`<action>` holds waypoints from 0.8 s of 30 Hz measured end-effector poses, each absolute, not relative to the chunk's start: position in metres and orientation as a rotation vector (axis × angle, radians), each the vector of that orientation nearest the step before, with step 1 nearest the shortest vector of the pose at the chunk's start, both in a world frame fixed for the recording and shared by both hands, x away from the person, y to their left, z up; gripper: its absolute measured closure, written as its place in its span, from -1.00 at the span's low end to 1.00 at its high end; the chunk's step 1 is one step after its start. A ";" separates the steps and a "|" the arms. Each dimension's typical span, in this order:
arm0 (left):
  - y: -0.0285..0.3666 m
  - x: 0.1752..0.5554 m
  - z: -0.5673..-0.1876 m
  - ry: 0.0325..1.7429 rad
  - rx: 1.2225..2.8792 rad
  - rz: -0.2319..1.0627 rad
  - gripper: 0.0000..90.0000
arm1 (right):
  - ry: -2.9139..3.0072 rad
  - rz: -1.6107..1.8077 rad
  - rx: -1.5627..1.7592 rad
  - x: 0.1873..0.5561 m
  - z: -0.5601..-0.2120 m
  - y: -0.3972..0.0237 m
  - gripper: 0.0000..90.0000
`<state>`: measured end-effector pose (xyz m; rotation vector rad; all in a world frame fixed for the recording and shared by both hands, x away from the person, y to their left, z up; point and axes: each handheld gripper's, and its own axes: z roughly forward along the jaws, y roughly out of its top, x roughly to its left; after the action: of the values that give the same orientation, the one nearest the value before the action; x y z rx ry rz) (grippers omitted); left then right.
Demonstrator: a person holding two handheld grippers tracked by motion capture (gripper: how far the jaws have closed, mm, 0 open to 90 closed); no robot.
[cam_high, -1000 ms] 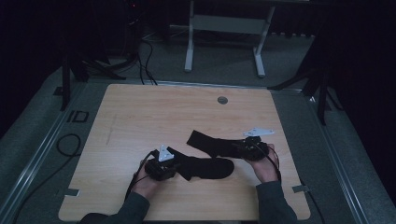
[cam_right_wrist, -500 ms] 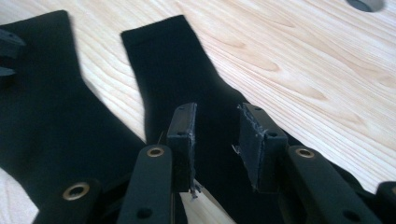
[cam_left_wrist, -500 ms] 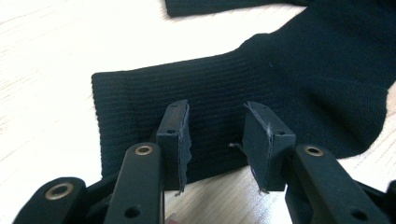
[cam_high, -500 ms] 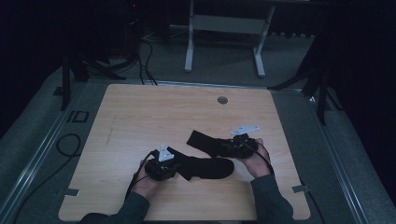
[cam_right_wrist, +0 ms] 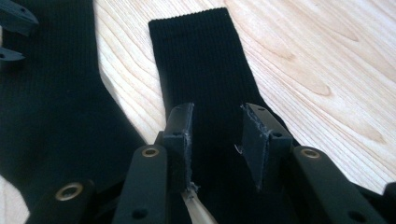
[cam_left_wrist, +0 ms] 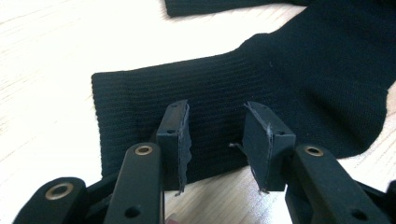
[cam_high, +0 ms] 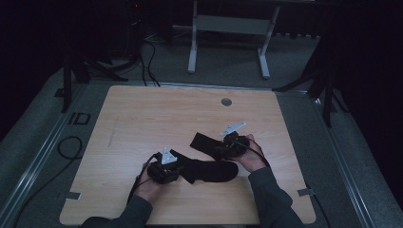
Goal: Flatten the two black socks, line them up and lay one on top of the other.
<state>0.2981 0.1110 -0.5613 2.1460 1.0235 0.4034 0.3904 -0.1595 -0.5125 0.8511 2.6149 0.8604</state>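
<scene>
At the near edge of the table (cam_high: pixel 142 109), the person's forearms are coming in from the bottom of the high view, each hand carrying a claw over a pair of black socks. The left claw (cam_left_wrist: pixel 217 140) is hovering with its jaws standing well apart over the ribbed cuff of the near sock (cam_left_wrist: pixel 261 88); the pads are not pinching the fabric, so it is holding nothing. In the high view that left claw (cam_high: pixel 164 168) is sitting at the sock's left end, and the near sock (cam_high: pixel 214 171) is stretching away to the right, its long axis running roughly across the table.

A little farther off, the right claw (cam_right_wrist: pixel 217 140) is pointing along the leg of the far sock (cam_right_wrist: pixel 201 60), jaws parted and just having opened somewhat wider, with the cloth lying beneath and between them but not gripped. The far sock (cam_high: pixel 204 142) is lying slanted, its cuff end up and to the left of the right claw (cam_high: pixel 233 145), so that hand is clearly the nearer one to it.

The dim high view is making the two socks merge where they are meeting, and whether they overlap is hard to tell. The toe ends are cut off in both gripper views.
</scene>
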 end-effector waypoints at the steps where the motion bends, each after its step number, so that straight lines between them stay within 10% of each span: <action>1: 0.111 0.298 -0.561 1.023 2.146 0.403 0.37 | 2.620 0.846 0.856 0.392 -0.513 -0.157 0.42; 24: 0.111 0.298 -0.561 1.026 2.146 0.399 0.36 | 2.694 0.733 0.835 0.424 -0.528 -0.121 0.28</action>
<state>0.2982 0.1109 -0.5612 2.1457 1.0260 0.3992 0.4236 -0.1210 -0.5275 0.8354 2.6939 0.7326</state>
